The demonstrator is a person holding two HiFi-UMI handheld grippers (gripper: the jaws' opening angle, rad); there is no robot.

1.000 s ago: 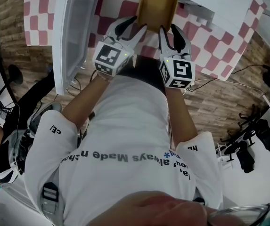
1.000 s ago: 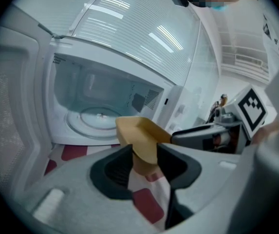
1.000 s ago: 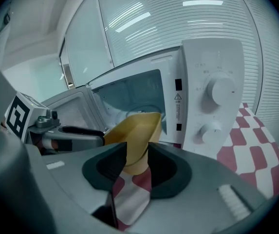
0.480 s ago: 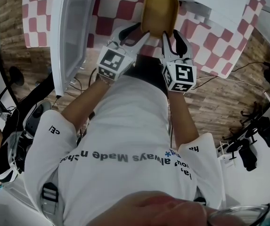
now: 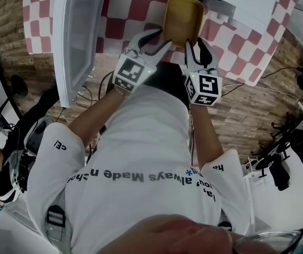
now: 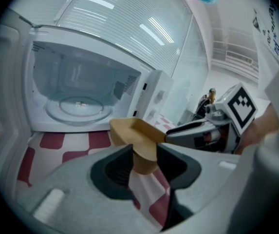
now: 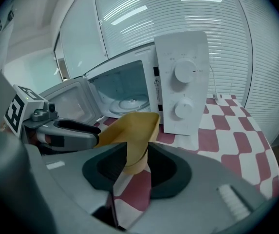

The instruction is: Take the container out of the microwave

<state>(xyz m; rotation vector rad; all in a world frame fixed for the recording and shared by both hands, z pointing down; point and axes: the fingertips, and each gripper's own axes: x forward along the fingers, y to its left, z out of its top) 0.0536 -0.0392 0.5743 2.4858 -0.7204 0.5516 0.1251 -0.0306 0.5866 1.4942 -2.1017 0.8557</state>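
Wearing an "always Made" shirt (image 5: 140,152), the person (image 5: 94,119) grips the container (image 5: 183,19).

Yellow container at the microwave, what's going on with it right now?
A person is holding the yellow container with both tongs: the left tongs and the right tongs are each clamped on a side wall near its close end. It is already outside the microwave, over the checkered tablecloth in front of it. The door stands open, and only the glass turntable shows inside.
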